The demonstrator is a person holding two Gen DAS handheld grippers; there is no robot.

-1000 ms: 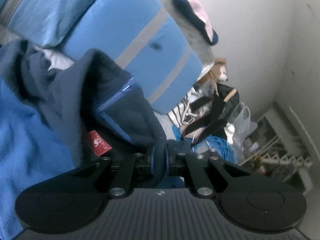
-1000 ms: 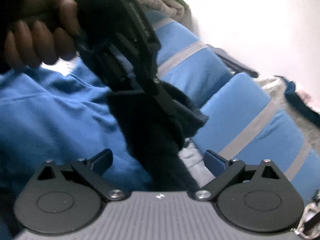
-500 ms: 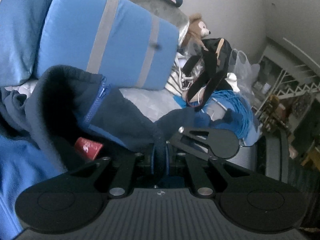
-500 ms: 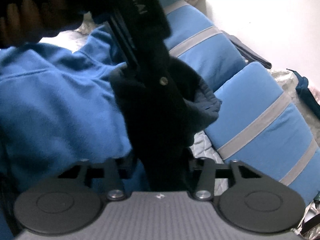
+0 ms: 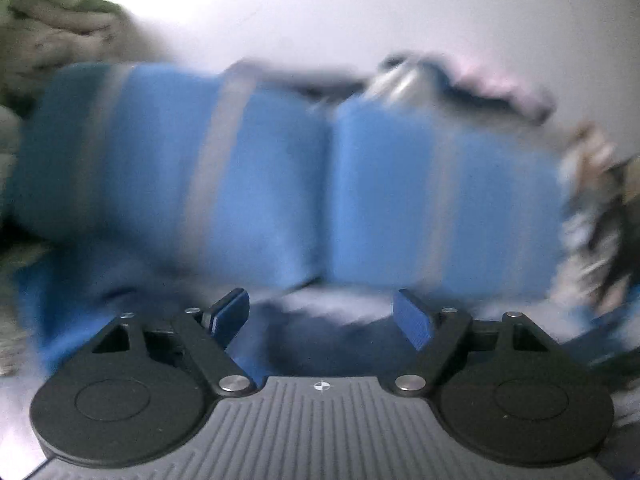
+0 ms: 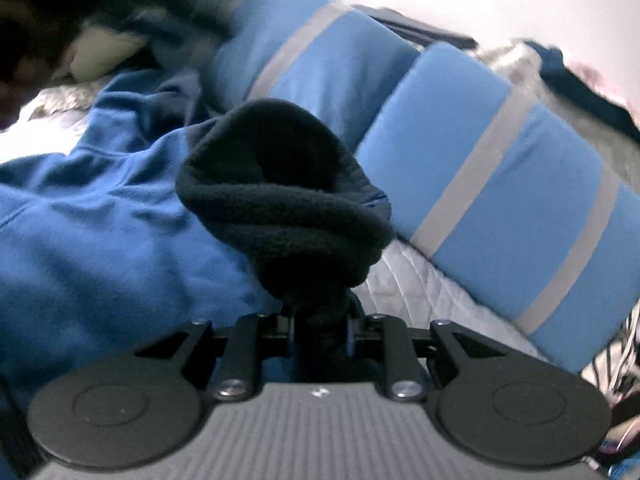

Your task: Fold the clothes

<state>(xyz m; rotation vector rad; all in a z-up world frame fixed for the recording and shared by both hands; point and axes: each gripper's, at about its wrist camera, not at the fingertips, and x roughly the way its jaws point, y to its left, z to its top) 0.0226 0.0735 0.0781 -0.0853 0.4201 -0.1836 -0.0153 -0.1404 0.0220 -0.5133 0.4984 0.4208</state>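
A blue fleece jacket (image 6: 100, 216) with a dark navy collar (image 6: 288, 208) lies on a white quilted bed. My right gripper (image 6: 320, 326) is shut on the bunched navy collar and holds it up off the bed. My left gripper (image 5: 322, 314) is open and empty, its blue pads wide apart; the view is blurred by motion. Below it lies dark navy and blue fabric of the jacket (image 5: 320, 344), smeared by the blur.
Two blue pillows with grey stripes (image 6: 500, 184) lean at the head of the bed; they also show in the left wrist view (image 5: 280, 184). A white quilted sheet (image 6: 420, 284) lies under the jacket. Piled bedding (image 5: 48, 28) sits at the upper left, a white wall behind.
My left gripper let go of the navy collar, opened and swung toward the pillows. My right gripper closed on the collar and now holds it alone.
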